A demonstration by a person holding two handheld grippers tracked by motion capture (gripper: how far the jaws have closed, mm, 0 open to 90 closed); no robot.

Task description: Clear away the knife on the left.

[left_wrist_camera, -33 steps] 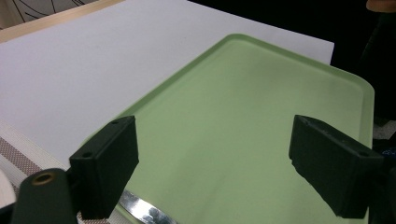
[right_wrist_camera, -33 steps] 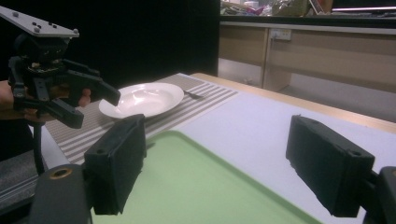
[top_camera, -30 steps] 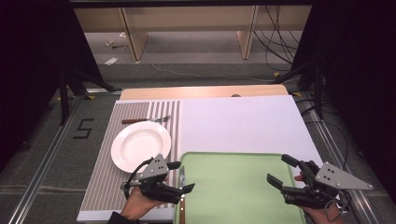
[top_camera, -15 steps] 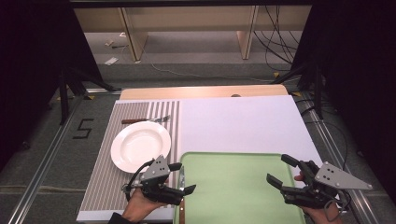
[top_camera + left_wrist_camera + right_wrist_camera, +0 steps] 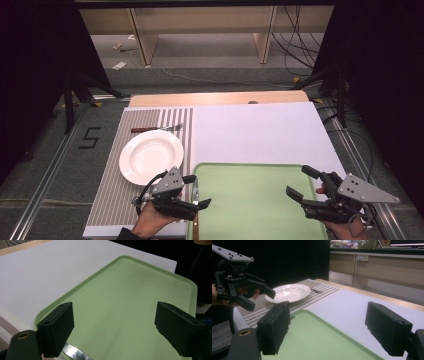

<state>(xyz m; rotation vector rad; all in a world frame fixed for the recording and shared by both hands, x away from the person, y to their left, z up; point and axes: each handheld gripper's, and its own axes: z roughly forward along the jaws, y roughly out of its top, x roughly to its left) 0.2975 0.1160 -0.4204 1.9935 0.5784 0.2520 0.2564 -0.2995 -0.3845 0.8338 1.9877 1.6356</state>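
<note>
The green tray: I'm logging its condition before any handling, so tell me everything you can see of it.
The green tray is a pale green rectangle with rounded corners and a low raised rim; it looks like matte plastic. It lies flat and empty on the white sheet at the table's near edge. The left tool hovers open over its left rim, the right tool open over its right side; neither visibly grips it. A knife lies along its left rim.

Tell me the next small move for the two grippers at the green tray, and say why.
Probably bring each gripper in to the tray's nearest side edge and close on the rim. The left gripper hangs over the left rim of the green tray, the right gripper over its right side. Both have their jaws wide open with nothing between them, and the tray's surface is bare.
</note>
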